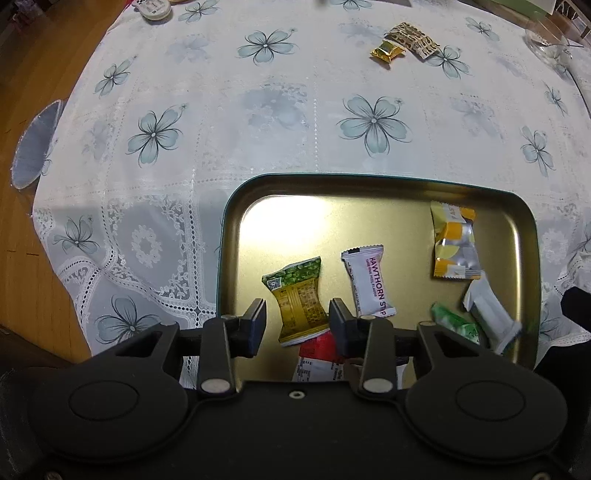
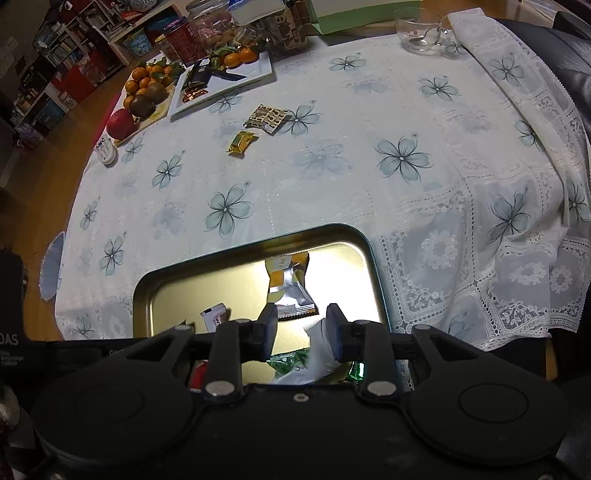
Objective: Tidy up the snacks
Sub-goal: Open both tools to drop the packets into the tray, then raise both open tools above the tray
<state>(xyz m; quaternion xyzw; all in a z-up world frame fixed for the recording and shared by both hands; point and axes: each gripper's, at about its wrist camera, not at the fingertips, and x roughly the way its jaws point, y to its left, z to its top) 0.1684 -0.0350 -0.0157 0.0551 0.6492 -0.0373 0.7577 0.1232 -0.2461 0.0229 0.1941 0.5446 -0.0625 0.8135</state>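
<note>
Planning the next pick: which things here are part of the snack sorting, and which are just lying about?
Job: gold tin tray; Hawthorn strip; green-yellow packet; gold candy; patterned packet.
Lying about: fruit plate; glass bowl; small white tub.

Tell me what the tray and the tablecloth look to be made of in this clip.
The tray looks like thin metal, probably tinplate: a glossy gold inside throws back a bright glare, with a rolled rim that is dark teal on the outside. The tablecloth looks like a soft white woven or lace-patterned sheet, matte, printed with grey-blue flowers; openwork borders show, and in the right wrist view it drapes in folds. Cloth or vinyl lace cannot be told.
</note>
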